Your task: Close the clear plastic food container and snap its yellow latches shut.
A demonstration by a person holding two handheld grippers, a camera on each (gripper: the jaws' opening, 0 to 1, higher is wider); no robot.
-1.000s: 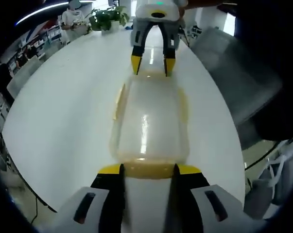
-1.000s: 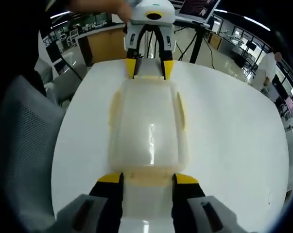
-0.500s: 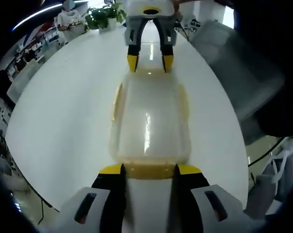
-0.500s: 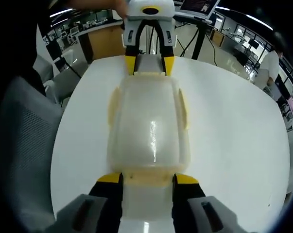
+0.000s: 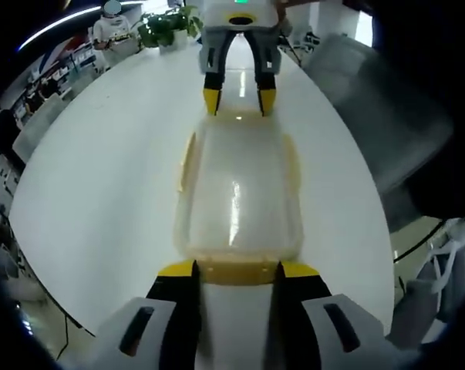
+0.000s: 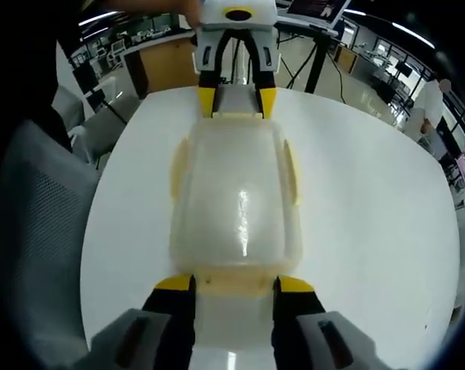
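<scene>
The clear plastic container [image 5: 236, 193] lies lengthwise on the white table [image 5: 101, 169] with its lid on. Pale yellow side latches [image 5: 187, 162] lie along both long edges. My left gripper [image 5: 237, 268] is open, its yellow tips on either side of the near end's yellow latch [image 5: 236, 273]. At the far end my right gripper [image 5: 234, 100] is open too, tips at the lid's edge. In the right gripper view the container [image 6: 236, 193] runs from my right gripper [image 6: 234, 284] up to the left gripper [image 6: 233, 100], and each straddles an end latch [image 6: 236, 287].
A grey mesh chair [image 5: 371, 116] stands by the table's edge, also seen as the chair [image 6: 39, 231]. A potted plant [image 5: 170, 27] and a person [image 5: 112, 27] are at the table's far end. A wooden cabinet [image 6: 166, 73] stands beyond the table [image 6: 371, 200].
Both grippers have edged slightly closer to the container's ends. Their jaws keep the same spread and the container has not moved.
</scene>
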